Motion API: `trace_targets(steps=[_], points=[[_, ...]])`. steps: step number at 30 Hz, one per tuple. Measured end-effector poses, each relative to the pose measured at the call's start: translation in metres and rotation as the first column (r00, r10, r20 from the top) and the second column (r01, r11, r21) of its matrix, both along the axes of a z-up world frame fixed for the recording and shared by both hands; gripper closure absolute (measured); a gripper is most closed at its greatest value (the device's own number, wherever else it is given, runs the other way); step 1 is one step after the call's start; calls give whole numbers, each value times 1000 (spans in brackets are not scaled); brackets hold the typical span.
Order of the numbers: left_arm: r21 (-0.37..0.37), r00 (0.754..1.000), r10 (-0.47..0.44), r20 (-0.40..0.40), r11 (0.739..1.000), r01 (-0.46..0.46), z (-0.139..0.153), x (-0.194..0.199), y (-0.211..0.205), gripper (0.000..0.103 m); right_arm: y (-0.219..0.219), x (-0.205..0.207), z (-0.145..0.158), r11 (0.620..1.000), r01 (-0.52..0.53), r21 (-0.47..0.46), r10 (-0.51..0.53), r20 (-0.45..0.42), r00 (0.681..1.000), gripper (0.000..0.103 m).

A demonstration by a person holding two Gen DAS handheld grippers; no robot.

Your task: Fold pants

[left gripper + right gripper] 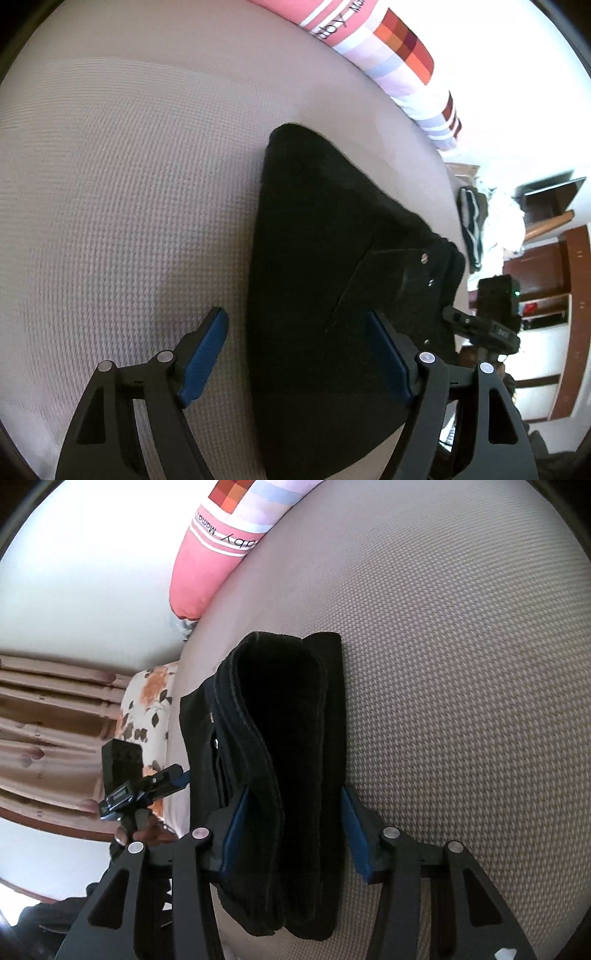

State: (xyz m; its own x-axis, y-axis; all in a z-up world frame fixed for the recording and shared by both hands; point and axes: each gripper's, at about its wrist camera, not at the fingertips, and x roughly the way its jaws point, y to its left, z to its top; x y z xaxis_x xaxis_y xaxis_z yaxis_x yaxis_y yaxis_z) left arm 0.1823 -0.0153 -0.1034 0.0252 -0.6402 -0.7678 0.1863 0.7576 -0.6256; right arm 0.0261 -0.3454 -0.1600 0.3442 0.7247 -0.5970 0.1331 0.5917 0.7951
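Note:
The black pants (317, 258) lie folded into a compact bundle on a beige woven mattress (129, 203). My left gripper (299, 354) is open above the bundle's edge; its left pad is over bare mattress, its right pad over the pants. In the right wrist view the folded pants (291, 738) show stacked layers with the waistband and rivets on the left. My right gripper (291, 834) is open with its blue pads on either side of the bundle. Each gripper shows in the other's view: the right one (491, 325), the left one (147, 790).
A pink and checked pillow (388, 48) lies along the mattress's far edge, also in the right wrist view (221, 542). A floral cushion (147, 709) and curtains (55, 731) are left of the mattress. Wooden shelves (554, 295) and piled clothes (476, 221) stand beyond the mattress.

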Motion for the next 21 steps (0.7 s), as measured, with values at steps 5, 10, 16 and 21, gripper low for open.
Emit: trace_targets(steps=[5,10,16,21], points=[[-110,994,-82,-67,991,74,-9,1,-3,27,-2,6,-3,999,-22,27,22,-3,1000,57],[-131,991,-124,-44,984,118,-9,2,-4,27,0,10,-2,999,-40,35,39,5,999,57],[-123,992,-125,-26,985,121,-8,6,-12,27,13,28,-2,998,-42,52,41,24,999,63],[-33,992,-118,47,992,120,-3,-6,-10,43,14,24,-1,999,-10,33,9,27,1000,69]])
